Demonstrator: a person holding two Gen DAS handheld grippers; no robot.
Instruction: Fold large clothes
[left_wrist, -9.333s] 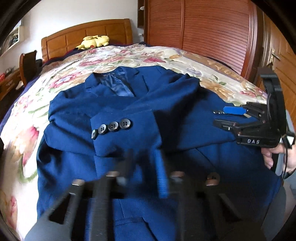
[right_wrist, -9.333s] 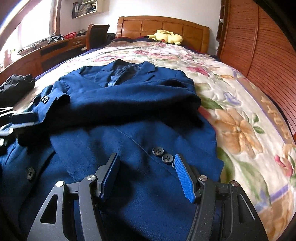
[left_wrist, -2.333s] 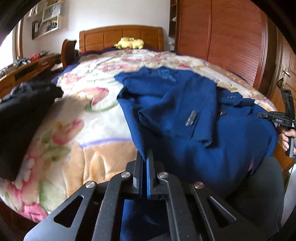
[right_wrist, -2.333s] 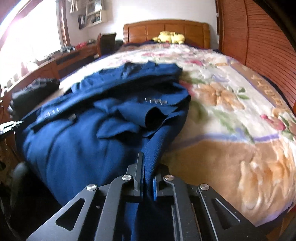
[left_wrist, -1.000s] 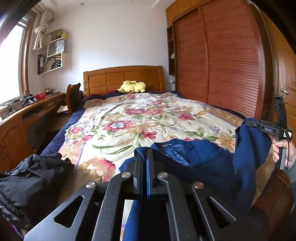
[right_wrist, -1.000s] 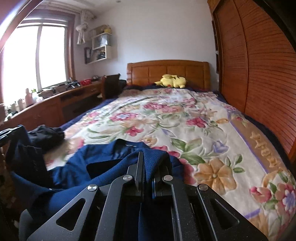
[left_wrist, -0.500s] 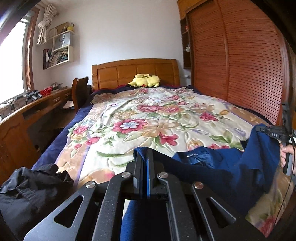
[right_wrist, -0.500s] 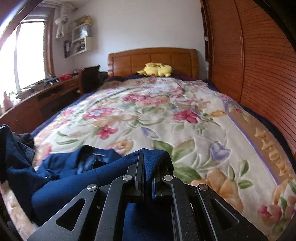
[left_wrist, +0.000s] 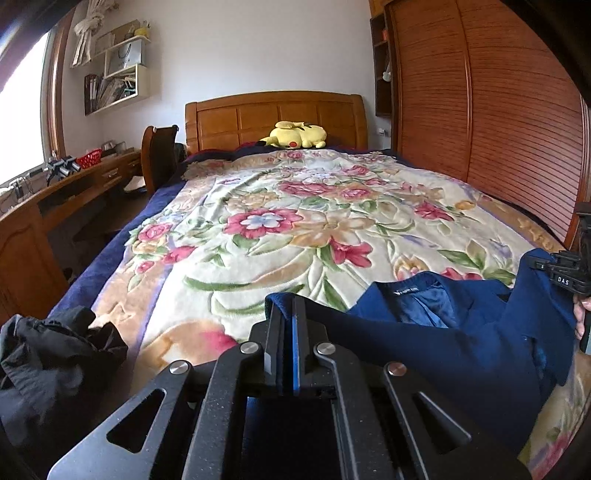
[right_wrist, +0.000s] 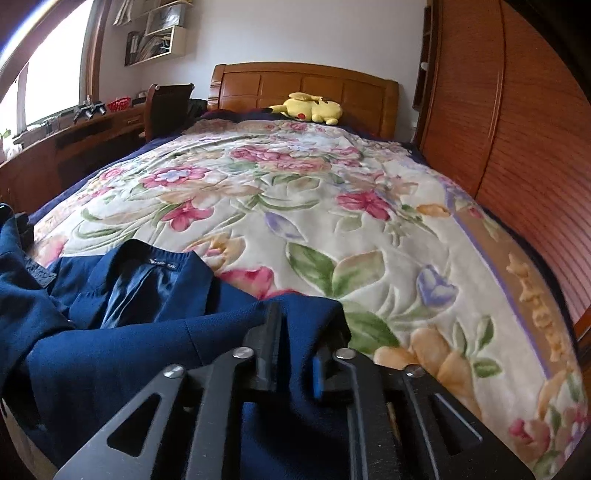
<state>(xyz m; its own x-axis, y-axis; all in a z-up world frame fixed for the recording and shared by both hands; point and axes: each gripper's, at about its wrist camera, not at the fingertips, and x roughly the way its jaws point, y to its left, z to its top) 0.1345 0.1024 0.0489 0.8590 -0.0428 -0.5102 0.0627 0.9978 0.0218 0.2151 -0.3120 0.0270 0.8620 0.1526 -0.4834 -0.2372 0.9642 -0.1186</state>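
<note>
The navy blue jacket (left_wrist: 461, 332) lies bunched on the near end of the flowered bedspread (left_wrist: 314, 221), lining and collar label facing up. My left gripper (left_wrist: 288, 321) is shut on an edge of the jacket's cloth at the bottom of the left wrist view. At that view's right edge the right gripper (left_wrist: 557, 273) shows, held by a hand (left_wrist: 583, 317), with blue cloth draped at its tip. In the right wrist view the right gripper (right_wrist: 299, 332) has its jaws opening. A fold of the jacket (right_wrist: 147, 295) lies loosely between the parted fingers (right_wrist: 269, 339).
A yellow plush toy (left_wrist: 295, 134) rests against the wooden headboard (left_wrist: 273, 114). A heap of black clothing (left_wrist: 55, 354) lies off the bed's left side. A wooden desk (left_wrist: 55, 199) and chair (left_wrist: 159, 155) stand along the left, and a slatted wardrobe (left_wrist: 498, 110) along the right.
Both grippers moved forward over the bed and sank, carrying the jacket from hanging at the bed's foot onto the bedspread. The right gripper's jaws have parted from the cloth.
</note>
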